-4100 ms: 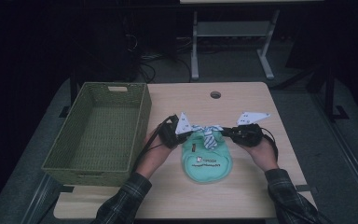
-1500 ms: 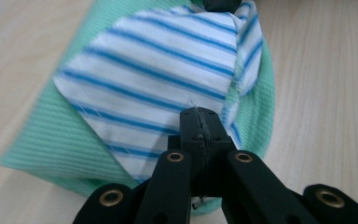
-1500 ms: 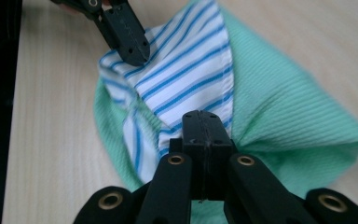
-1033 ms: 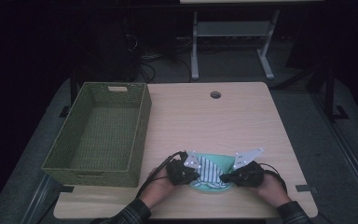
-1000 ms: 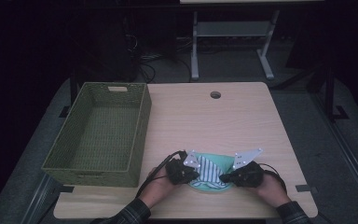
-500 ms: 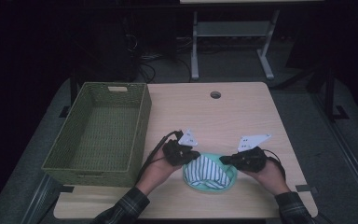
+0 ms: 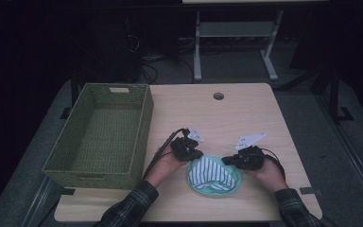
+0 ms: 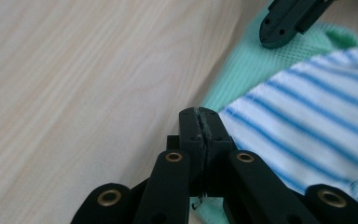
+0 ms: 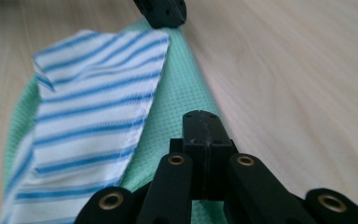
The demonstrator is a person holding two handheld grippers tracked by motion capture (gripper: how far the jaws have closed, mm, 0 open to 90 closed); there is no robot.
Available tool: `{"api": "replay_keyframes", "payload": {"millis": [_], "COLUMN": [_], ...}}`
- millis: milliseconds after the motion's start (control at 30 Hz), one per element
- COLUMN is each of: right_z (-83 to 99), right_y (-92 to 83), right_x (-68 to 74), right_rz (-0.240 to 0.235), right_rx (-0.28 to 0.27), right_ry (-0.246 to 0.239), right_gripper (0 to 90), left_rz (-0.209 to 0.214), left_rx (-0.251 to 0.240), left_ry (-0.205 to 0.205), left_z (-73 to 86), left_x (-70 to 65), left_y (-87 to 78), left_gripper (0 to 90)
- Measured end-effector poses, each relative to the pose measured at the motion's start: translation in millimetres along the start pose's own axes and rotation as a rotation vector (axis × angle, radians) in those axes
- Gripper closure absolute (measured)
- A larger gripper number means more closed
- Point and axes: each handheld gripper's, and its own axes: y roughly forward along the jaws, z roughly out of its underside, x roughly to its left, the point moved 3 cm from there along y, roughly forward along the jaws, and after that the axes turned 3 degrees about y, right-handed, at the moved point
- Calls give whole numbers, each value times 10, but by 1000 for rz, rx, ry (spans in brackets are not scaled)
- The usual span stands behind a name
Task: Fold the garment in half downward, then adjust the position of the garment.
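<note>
The mint-green mesh garment with a blue-and-white striped cloth lining point(image 7: 213, 176) lies on the pale wooden bench point(image 7: 246, 118) toward six o'clock; the left hand-held gripper point(image 7: 194, 155) sits at its ten o'clock edge, jaws pressed together on the garment. The right hand-held gripper point(image 7: 230, 161) sits at two o'clock, jaws likewise together; the woven green basket point(image 7: 105, 135) stands at nine o'clock.

A light wooden table point(image 7: 246, 118) is carrying a green woven basket point(image 7: 104, 132) at its left side and a green cloth with a blue-striped white lining point(image 7: 213, 175) near the front edge.
</note>
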Motion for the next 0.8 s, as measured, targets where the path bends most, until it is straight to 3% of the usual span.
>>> {"api": "replay_keyframes", "payload": {"millis": [33,167,367,433,600,667,800], "right_z": [16,62,99,79,-39,-71,-98], "right_y": [22,62,47,25,-94,-109,-82], "right_x": [-3,6,27,17,-26,-59,-129], "right_rz": [-1,5,13,7,17,24,39], "right_rx": [10,40,32,10,-64,-72,-67], "right_ry": [3,9,11,9,18,23,25], "right_gripper": [898,898,899,897,896,896,896], "left_rz": [1,-18,-29,-41,-17,4,34], "left_rx": [1,79,76,55,-22,-56,-83], "left_ry": [-4,34,48,33,7,-7,7], "left_z": [13,89,89,69,12,-1,-7], "left_x": [-5,-17,-4,2,-39,-95,-262], "left_y": [18,105,113,91,-82,-142,-232], "left_gripper": [886,894,896,883,882,889,894]}}
